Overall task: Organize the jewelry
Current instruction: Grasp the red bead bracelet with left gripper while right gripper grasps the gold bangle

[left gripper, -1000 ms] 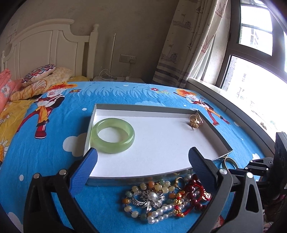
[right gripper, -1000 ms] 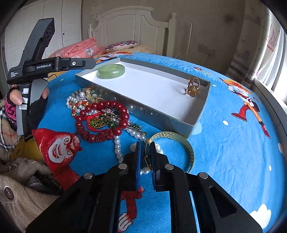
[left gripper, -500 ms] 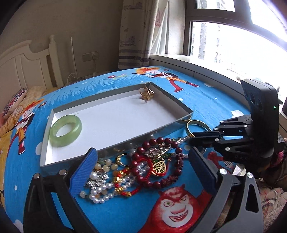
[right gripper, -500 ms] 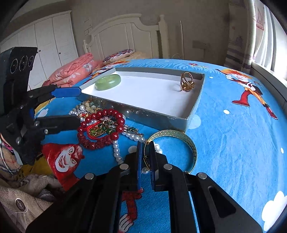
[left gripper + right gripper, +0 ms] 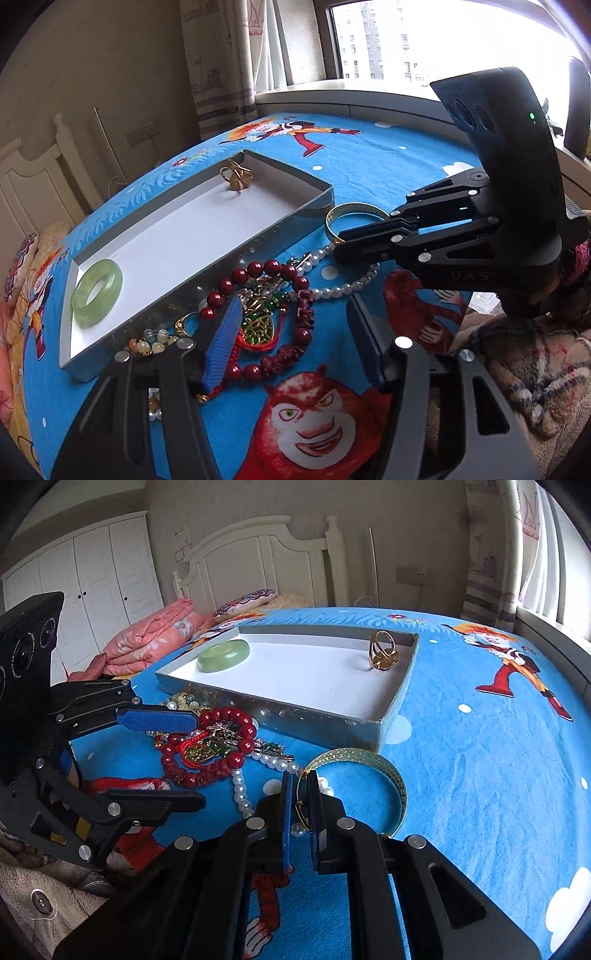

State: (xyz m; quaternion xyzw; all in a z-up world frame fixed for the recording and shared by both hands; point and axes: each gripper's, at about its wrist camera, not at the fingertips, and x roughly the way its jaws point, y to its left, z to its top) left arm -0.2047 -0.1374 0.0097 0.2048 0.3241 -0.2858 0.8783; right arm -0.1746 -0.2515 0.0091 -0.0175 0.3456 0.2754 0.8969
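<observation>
Only the right wrist view shows the white wardrobe [image 5: 92, 587] and headboard [image 5: 258, 561]; only the left shows the window [image 5: 443, 37]. On the blue cartoon bed cover [image 5: 480, 757] lies a shallow grey tray [image 5: 325, 723] holding a green bangle [image 5: 223, 656] and a gold ring [image 5: 382, 655]. Beside it, a tangled heap: red bead bracelet [image 5: 258, 273], pearl strand [image 5: 240, 790]. The left gripper [image 5: 291, 325] has jaws closing around the red beads; the right gripper [image 5: 298, 801] pinches a gold bangle [image 5: 373, 768]. "DAS" reads on it.

The left gripper [image 5: 291, 328] points downward with jaws closing, while the right gripper's [image 5: 299, 805] jaws are pinched together.
</observation>
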